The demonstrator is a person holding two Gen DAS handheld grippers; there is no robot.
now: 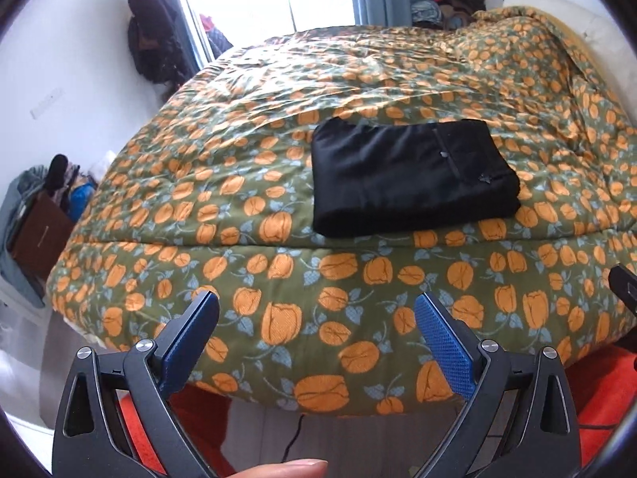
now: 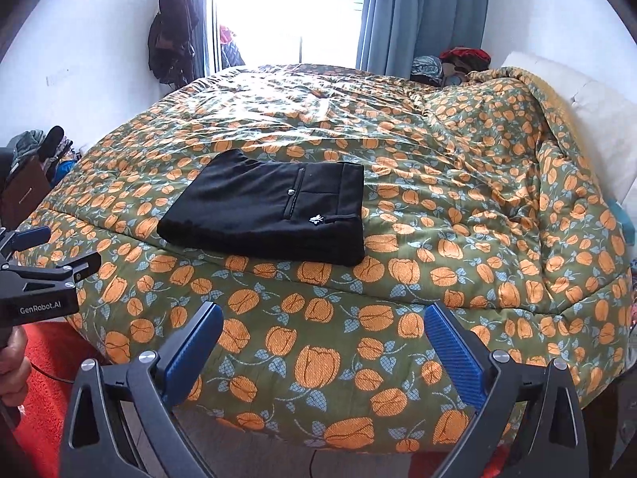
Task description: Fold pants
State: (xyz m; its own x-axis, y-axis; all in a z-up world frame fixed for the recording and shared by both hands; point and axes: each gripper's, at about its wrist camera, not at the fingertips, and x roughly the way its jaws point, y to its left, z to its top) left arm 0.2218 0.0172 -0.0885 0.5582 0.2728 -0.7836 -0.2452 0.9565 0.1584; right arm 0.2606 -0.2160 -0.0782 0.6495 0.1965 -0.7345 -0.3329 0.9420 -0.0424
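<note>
Folded black pants lie flat on the flowered quilt, both grippers released and empty.

The right view alone shows the left gripper at 9 o'clock; the left view shows a fingertip at 6. The right gripper stands wide apart.

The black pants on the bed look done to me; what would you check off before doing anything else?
1. Pants folded into a compact rectangle: ok.
2. Pants resting fully on the floral comforter, back from its near edge: ok.
3. Left hand-held gripper open, nothing between its fingers: ok.
4. Right hand-held gripper open, nothing between its fingers: ok.
5. Both grippers apart from the pants, not touching them: ok.
6. Hidden layers underneath lying smooth: cannot tell.
</note>
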